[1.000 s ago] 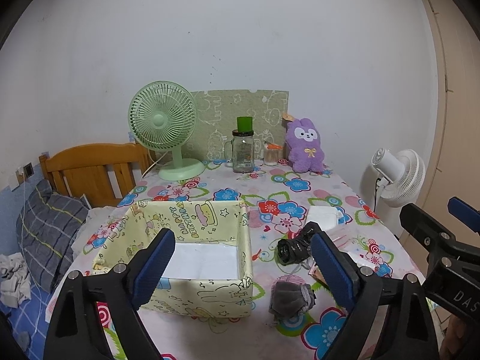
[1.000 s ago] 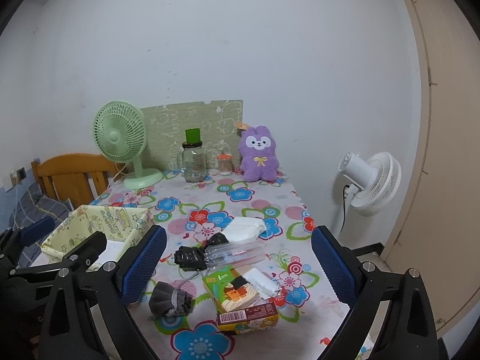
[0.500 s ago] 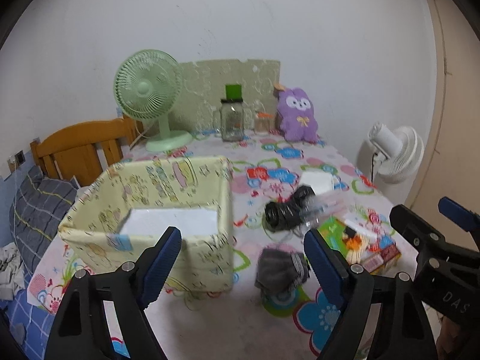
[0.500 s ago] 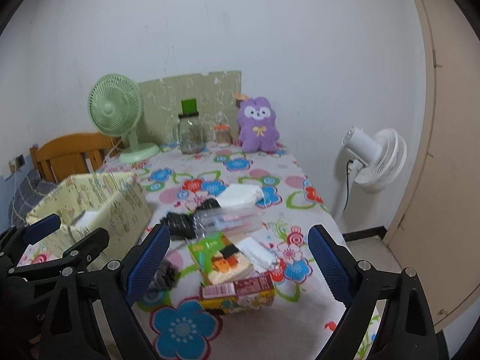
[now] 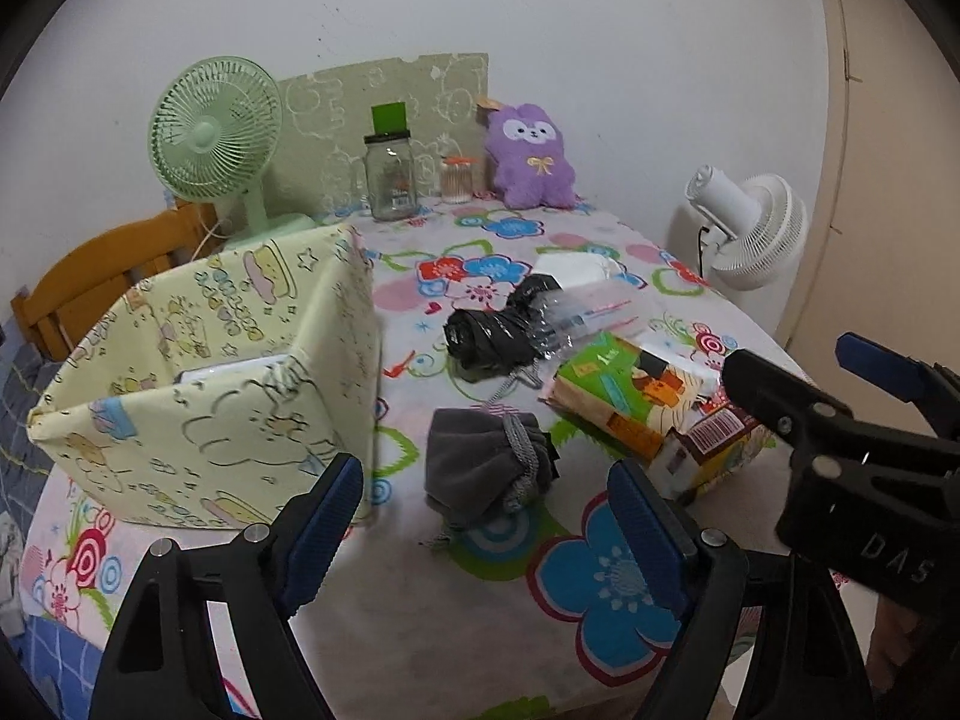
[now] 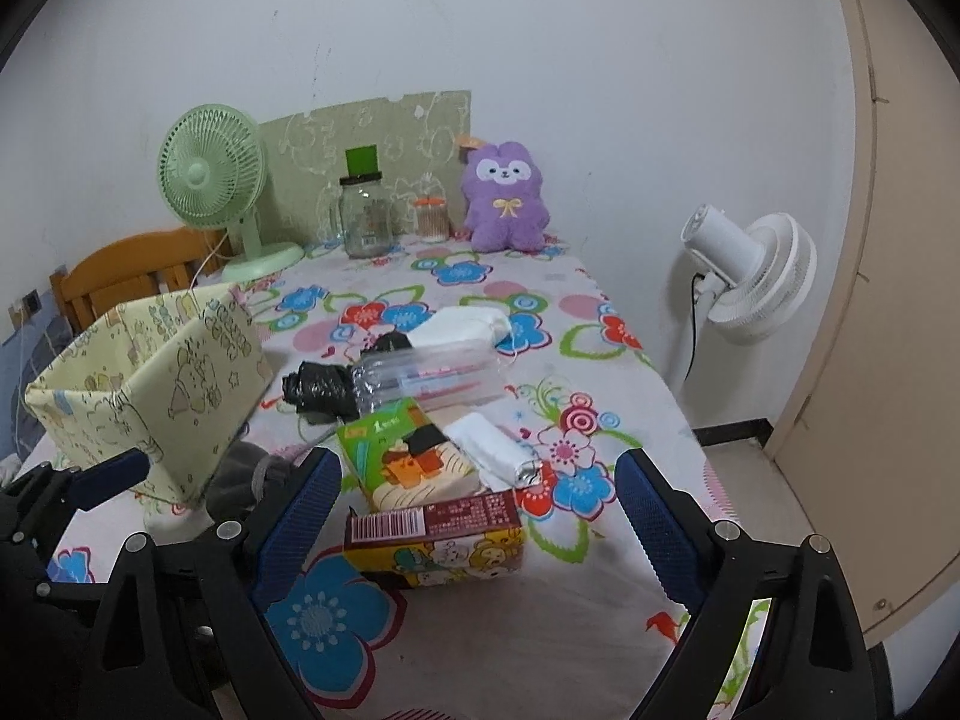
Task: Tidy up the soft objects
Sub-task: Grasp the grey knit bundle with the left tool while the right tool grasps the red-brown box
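A grey drawstring pouch point(image 5: 486, 468) lies on the flowered tablecloth, just ahead of my left gripper point(image 5: 485, 516), which is open around nothing. To its left stands a yellow fabric box point(image 5: 210, 372) with a white sheet inside. Behind the pouch lie a black bundle point(image 5: 492, 330) and a white cloth point(image 5: 576, 270). My right gripper point(image 6: 477, 501) is open, with a brown snack box point(image 6: 432, 531) lying between its fingers, untouched. A purple plush point(image 6: 507, 198) sits at the table's far end. The pouch point(image 6: 240, 474) is partly hidden behind the right gripper's left finger.
A green tissue pack point(image 6: 408, 456), a clear plastic case point(image 6: 432, 378) and a white folded packet point(image 6: 492, 450) crowd the table's middle. A green fan point(image 5: 216, 132) and a glass jar point(image 5: 390, 174) stand at the back. A white fan point(image 6: 750, 276) stands on the floor to the right; a wooden chair point(image 5: 102, 282) stands to the left.
Both grippers have sunk toward the table and tipped downward. The pouch and the yellow box now loom closer in the left view, the snack box in the right view.
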`<state>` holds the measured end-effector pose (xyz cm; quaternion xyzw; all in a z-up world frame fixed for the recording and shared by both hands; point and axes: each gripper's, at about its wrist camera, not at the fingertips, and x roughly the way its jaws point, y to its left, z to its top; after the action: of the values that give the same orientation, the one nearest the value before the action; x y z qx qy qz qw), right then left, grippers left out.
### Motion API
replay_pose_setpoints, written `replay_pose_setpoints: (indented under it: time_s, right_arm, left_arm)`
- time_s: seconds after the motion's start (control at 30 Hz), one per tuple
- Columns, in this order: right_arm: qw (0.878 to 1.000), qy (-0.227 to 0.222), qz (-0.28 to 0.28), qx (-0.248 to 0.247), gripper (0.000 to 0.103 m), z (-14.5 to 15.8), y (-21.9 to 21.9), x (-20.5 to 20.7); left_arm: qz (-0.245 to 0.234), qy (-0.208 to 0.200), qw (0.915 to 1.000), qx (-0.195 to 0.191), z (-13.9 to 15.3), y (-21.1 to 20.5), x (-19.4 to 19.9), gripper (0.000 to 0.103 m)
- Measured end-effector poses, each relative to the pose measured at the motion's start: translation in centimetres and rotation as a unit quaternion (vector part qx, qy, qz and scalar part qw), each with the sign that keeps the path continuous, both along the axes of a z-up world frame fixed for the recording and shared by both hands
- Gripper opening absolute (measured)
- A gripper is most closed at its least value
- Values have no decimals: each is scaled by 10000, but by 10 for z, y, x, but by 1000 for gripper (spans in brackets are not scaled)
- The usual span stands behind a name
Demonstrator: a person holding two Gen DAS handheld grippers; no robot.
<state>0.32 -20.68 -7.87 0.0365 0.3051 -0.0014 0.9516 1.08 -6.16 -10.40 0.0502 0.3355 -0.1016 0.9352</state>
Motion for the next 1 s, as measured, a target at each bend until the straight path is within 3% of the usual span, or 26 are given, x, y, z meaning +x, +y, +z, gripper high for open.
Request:
replay_pose_setpoints:
  time_s: [0.37,0.53,0.8,1.0]
  right_arm:
    - [9985,492,158,177,90,-25,6,18]
    - [9976,592,258,244,84,-31,10,24]
    - [9969,624,364,295,84,-32,13,26]
    - [9957,738,369,414,80,-38,11,30]
  left_arm:
    - [-90,251,9996,85,-16,-9,13,85]
    - [-76,296,9995,101,-19,-10,16,85]
    - [-21,351,9993,150,-23,-12,24,85]
    - [-3,442,9987,236,-29,-16,32,76]
